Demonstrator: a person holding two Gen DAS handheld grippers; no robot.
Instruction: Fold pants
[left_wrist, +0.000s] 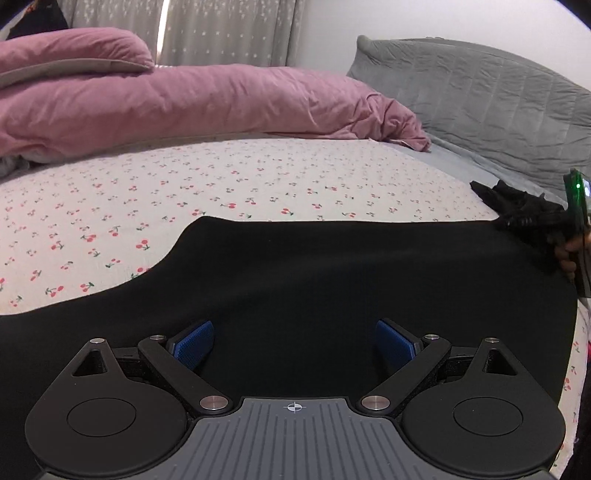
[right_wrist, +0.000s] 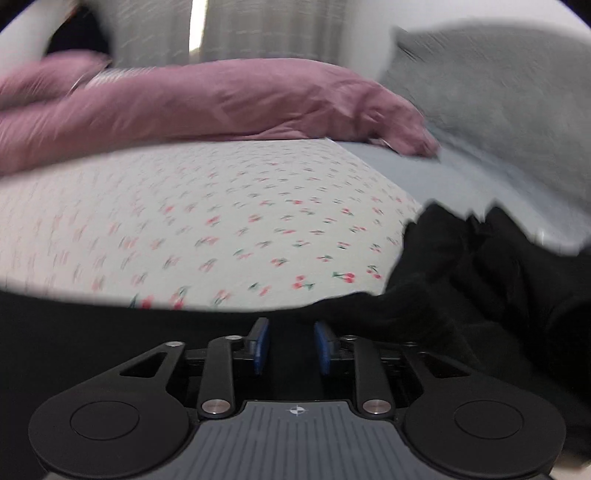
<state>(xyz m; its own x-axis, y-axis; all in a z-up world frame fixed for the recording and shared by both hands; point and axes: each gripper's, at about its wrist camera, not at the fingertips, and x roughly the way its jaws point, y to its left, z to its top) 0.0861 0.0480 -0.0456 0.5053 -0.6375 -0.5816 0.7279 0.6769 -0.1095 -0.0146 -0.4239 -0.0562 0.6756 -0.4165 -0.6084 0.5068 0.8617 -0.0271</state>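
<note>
Left gripper (left_wrist: 294, 345) gapes empty over black pants (left_wrist: 332, 266); right gripper (right_wrist: 291, 345) narrowed, grip unclear. Mid-fold; next, pinch near edge.

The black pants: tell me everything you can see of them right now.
The black pants are a plain, matte dark cloth lying mostly flat on the cherry-print sheet, with a smooth far edge that curves toward the camera on the left. At the right end the fabric bunches into folds. The open left gripper hovers above them; the right gripper, jaws narrow, sits at their edge. No seams or pockets are discernible.
</note>
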